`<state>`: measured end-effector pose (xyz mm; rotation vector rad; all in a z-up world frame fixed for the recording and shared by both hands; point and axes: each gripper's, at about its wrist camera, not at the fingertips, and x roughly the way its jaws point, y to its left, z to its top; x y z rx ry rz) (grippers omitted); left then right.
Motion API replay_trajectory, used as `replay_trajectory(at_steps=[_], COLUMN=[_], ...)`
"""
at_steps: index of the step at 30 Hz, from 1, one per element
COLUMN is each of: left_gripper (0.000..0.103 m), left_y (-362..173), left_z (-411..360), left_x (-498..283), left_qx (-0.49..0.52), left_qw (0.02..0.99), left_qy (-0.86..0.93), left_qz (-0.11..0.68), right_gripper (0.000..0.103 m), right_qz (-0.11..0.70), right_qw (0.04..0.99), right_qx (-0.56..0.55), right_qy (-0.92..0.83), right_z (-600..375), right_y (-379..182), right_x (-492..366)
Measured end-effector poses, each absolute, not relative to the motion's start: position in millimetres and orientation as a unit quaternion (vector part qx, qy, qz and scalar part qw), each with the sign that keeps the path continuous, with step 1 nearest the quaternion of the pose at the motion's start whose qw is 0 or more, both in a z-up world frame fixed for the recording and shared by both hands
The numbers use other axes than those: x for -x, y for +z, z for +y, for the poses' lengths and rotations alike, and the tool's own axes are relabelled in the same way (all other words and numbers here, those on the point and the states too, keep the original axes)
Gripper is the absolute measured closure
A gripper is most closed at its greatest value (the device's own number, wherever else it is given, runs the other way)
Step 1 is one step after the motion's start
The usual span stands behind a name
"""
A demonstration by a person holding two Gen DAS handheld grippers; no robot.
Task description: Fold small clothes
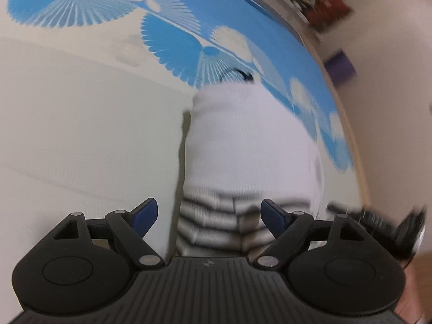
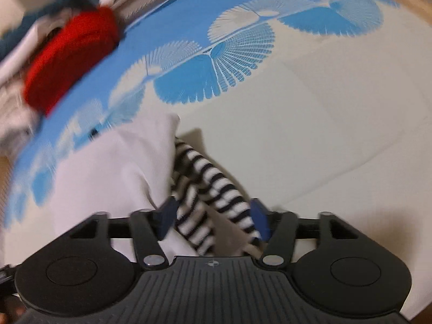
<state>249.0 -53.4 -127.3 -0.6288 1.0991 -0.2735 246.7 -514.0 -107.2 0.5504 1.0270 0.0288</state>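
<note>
left gripper (image 1: pixel 209 216) — fingers spread wide, angled down | right gripper (image 2: pixel 212 220) — fingers apart, angled down

Soft even light, blurred fisheye edges

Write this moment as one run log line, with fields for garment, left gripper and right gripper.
garment: white top with striped sleeve on sheet | left gripper: open, above striped hem | right gripper: open, sleeve between jaws
</note>
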Motion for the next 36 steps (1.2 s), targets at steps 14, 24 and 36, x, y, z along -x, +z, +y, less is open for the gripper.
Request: replay_trajectory(at_steps=[14, 24, 36], left_gripper=[0.008, 0.061, 0.058], left_y=[-185.2, -129.5, -30.9], left_z=[-64.8, -72.1, 54.2], left_x=[-271.9, -270.0, -294.8], left_qx=[0.436, 0.374, 0.295], left_qw=[0.725, 0.763, 0.815], left_qy=[-0.144, -0.178, -0.157], left_qz=[0.513, 0.496, 0.474], right_gripper=[0.028, 0.095, 0.096], right_qz=[0.529, 0.509, 0.456], right_qw=[0.759, 0.761, 0.749], right_qx=[-0.376, -0.396, -0.453], right_qy=[0.06, 0.074, 0.157], right_z=[-492.7, -486.8, -375.0], right_y=[-141.4, -129.1, -90.6], right_x=[-259.7, -253.9, -292.1])
